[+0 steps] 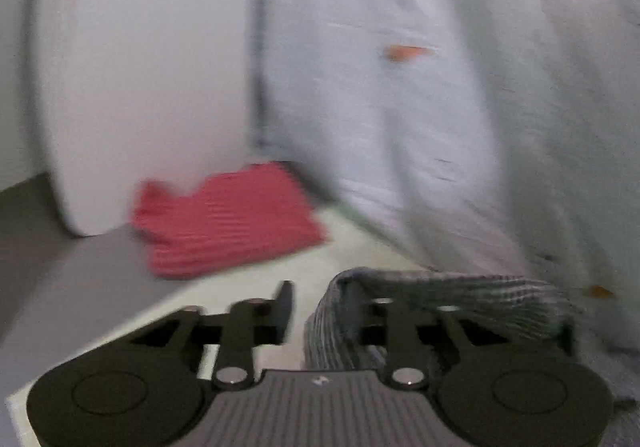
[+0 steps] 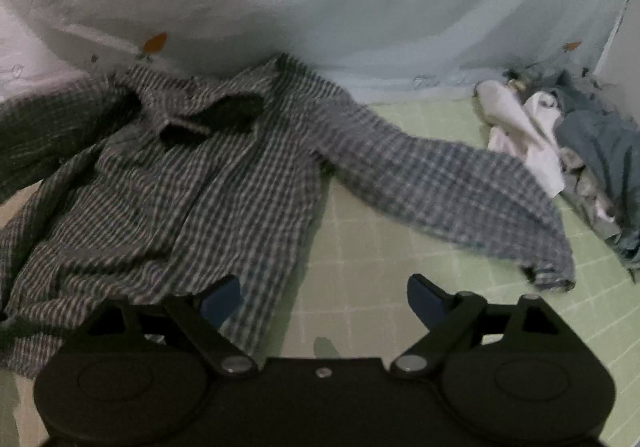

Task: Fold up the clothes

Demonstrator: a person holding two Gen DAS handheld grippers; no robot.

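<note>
While the checked shirt (image 2: 192, 183) is lying spread on the green gridded surface (image 2: 400, 247), collar at the far side from the right gripper (image 2: 324, 299) and hem nearest it, its long axis is running away from that gripper, with one sleeve (image 2: 440, 187) trailing off ahead and to its right. That gripper is standing wide open, one finger over the hem, holding nothing. Cloth of the same check is draping over one finger of the left gripper (image 1: 320, 311); whether it is pinching the cloth, I cannot tell through the blur. Folding well would mean smoothing the body flat and bringing the sleeve across squarely.
</note>
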